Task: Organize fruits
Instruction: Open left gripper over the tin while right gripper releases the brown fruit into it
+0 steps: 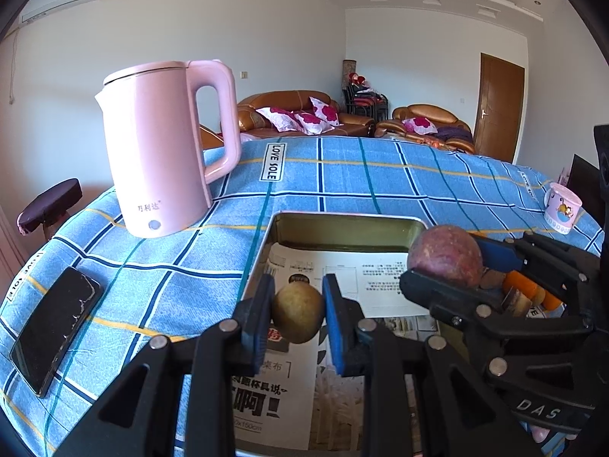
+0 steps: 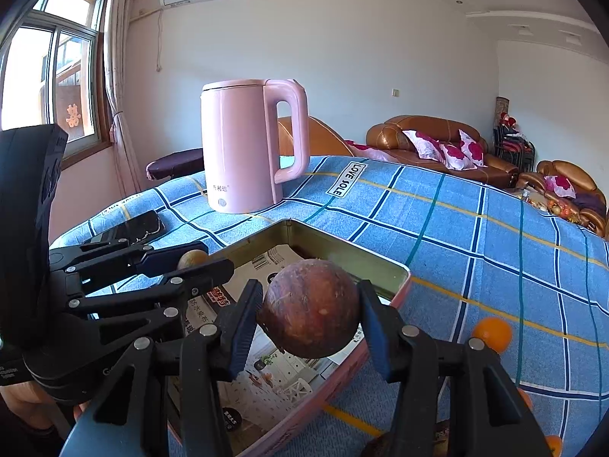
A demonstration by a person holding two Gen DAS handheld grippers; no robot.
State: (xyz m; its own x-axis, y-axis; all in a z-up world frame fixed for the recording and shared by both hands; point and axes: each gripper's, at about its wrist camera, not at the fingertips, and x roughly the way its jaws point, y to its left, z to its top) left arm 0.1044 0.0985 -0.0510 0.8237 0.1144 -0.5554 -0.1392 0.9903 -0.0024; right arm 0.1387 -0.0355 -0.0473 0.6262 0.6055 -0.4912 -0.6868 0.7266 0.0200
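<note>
The left gripper [image 1: 298, 318] squeezes a small round fruit [image 1: 298, 314]. It is yellow-brown, dull, with dark specks and a little bump on top. The right gripper [image 2: 311, 320] squeezes a bigger round fruit [image 2: 310, 308]. It is red-brown and a bit scuffed, with pale spots. Both fruits hang over a metal tin [image 1: 342, 224] with printed paper [image 1: 380, 278] inside. The tin sits on a blue checked cloth [image 1: 380, 175], near a pink kettle [image 1: 163, 144]. An orange [image 2: 491, 334] lies on the cloth just beside the tin.
</note>
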